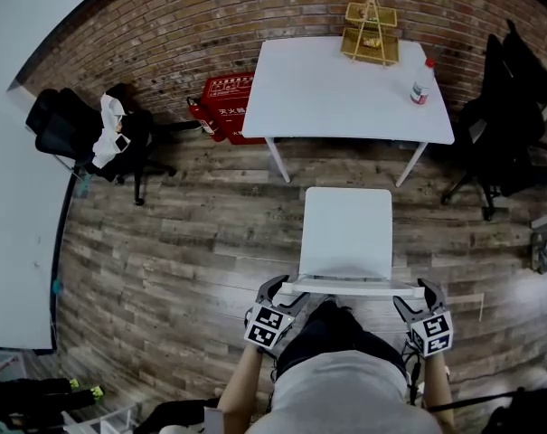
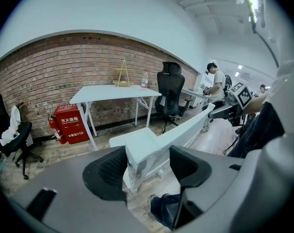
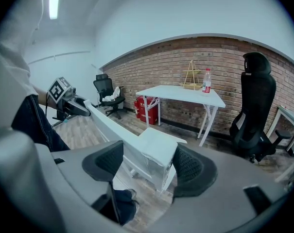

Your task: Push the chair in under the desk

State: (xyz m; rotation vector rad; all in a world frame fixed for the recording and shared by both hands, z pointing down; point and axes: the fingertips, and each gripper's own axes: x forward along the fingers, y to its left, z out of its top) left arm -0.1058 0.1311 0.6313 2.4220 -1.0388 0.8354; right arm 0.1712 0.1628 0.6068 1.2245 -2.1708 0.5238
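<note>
from above, the chair point(image 1: 346, 233) hides its legs (bottle point(image 1: 421, 85) label unreadable).

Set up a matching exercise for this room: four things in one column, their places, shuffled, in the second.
Things:
1. white chair
2. bottle
3. red box
4. wooden rack

Places:
A. against the brick wall, left of the desk in the head view
B. on the desk, near its right edge
C. in front of the desk, not yet under it
D. on the desk, at its back edge by the wall

Pairs: 1-C, 2-B, 3-A, 4-D
</note>
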